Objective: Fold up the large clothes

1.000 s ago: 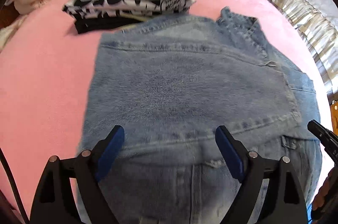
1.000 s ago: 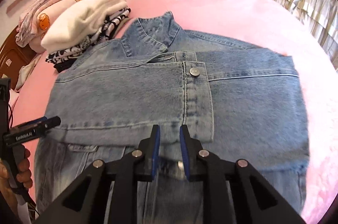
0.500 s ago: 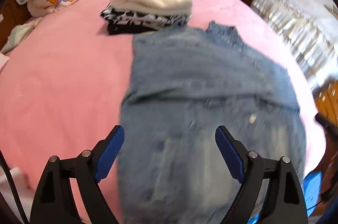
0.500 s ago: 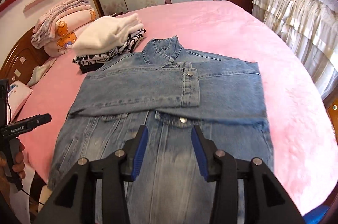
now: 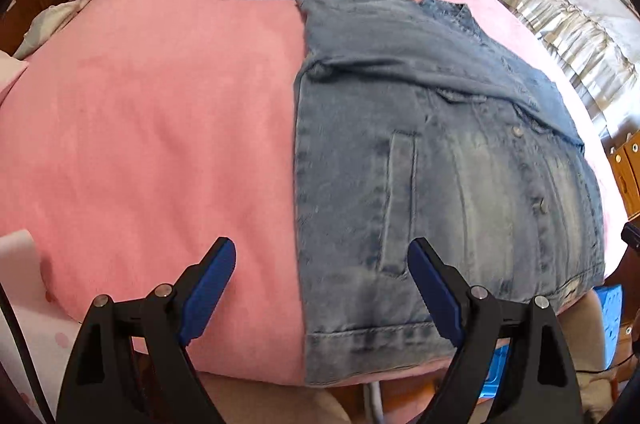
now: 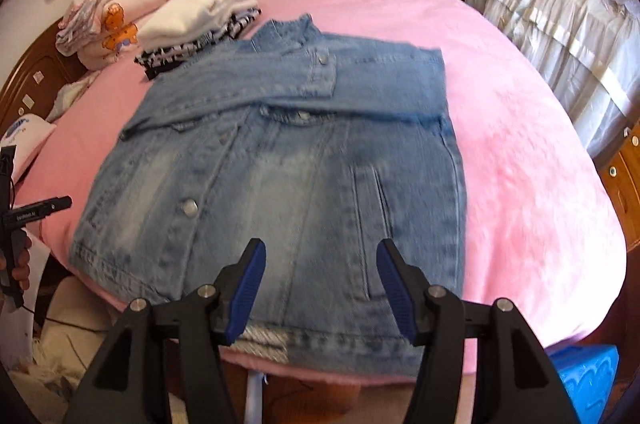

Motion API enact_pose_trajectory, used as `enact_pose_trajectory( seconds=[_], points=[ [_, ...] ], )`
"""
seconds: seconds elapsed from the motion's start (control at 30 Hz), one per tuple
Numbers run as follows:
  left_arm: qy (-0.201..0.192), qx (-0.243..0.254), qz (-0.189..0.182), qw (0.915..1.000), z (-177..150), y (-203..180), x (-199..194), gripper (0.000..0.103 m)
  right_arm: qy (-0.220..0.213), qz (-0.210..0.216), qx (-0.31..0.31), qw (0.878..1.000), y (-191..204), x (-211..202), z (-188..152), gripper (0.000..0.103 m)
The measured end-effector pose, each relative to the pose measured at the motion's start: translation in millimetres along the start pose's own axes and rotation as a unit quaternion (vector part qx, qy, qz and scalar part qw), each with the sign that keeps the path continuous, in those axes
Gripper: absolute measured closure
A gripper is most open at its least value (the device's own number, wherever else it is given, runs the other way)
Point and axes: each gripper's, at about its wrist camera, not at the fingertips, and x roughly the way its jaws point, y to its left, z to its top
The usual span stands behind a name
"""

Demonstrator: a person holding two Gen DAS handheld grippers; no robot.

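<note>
Lying sleeves-folded denim jacket on pink bed, folded clothes stack touching its collar end

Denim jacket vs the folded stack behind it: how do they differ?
The denim jacket lies spread flat, sleeves folded across its chest; the folded stack is compact, several garments high. The jacket reaches the near bed edge; the stack sits further back. Both rest on the pink bedspread.

Jacket on bed; clothes stack behind.
</note>
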Motion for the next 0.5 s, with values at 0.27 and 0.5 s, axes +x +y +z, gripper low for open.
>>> enact_pose_trajectory(
  seconds=[0.27, 0.5],
  points=[
    [0.035, -0.011, -0.021, 0.9991, -24.4, 20.6, 18.2, 0.016, 0.06, 0.021, 0.075, 0.995, -64.1, 13.5, -48.3, 0.045],
    [0.054, 0.025, -0.034, 0.9976, -32.7, 9.3, 34.5, 0.016, 0.079, 0.048, 0.117, 0.989, -102.1, 15.7, -76.1, 0.045]
  ],
)
